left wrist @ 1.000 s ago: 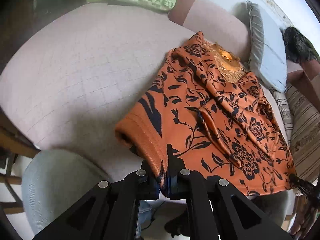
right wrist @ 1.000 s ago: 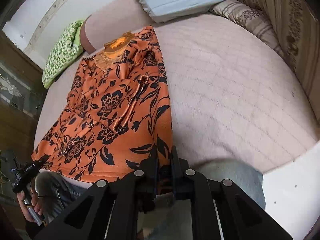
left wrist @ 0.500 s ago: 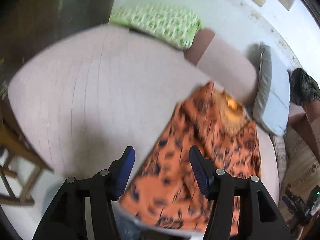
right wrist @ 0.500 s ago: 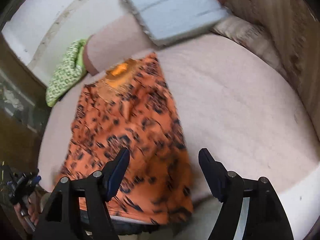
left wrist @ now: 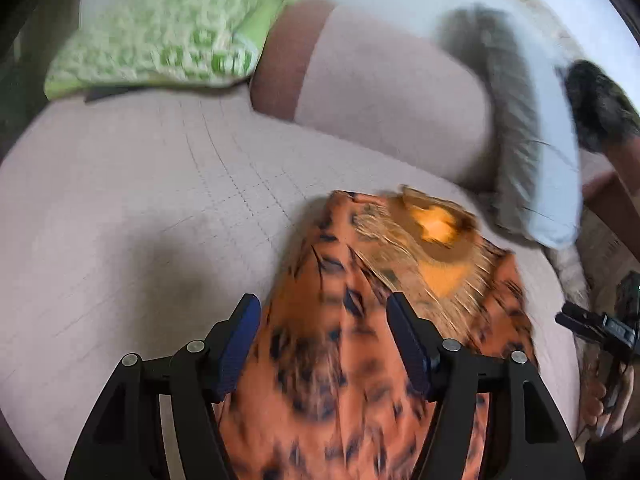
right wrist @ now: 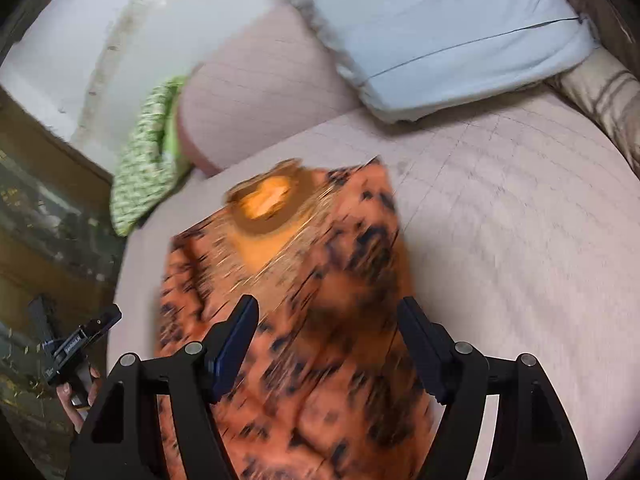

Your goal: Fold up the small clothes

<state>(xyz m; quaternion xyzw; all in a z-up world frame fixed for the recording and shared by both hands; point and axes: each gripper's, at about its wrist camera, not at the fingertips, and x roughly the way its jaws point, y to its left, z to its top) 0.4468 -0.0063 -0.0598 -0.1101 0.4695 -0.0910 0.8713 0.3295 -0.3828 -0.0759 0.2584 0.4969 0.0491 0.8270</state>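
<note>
An orange garment with a black flower print [left wrist: 360,344] lies flat on the pink bed [left wrist: 140,208], its fringed neckline [left wrist: 432,232] toward the pillows. Above its left side hovers my left gripper [left wrist: 322,320], jaws still opening, with nothing pressed between the blue pads. In the right wrist view the same garment [right wrist: 320,288] is blurred by motion, and my right gripper [right wrist: 326,322] hangs open over its right side, holding nothing. The other gripper [right wrist: 76,348] shows at the left edge there, in a hand.
A green patterned pillow [left wrist: 168,44] and a pink bolster [left wrist: 380,92] lie at the head of the bed. A light blue pillow [right wrist: 440,36] and a striped cushion [right wrist: 608,96] sit to the right. A dark wooden cabinet [right wrist: 36,208] stands left of the bed.
Both grippers let go of the garment's hem, opened, and swept forward along the garment toward its neckline. The garment now lies flat.
</note>
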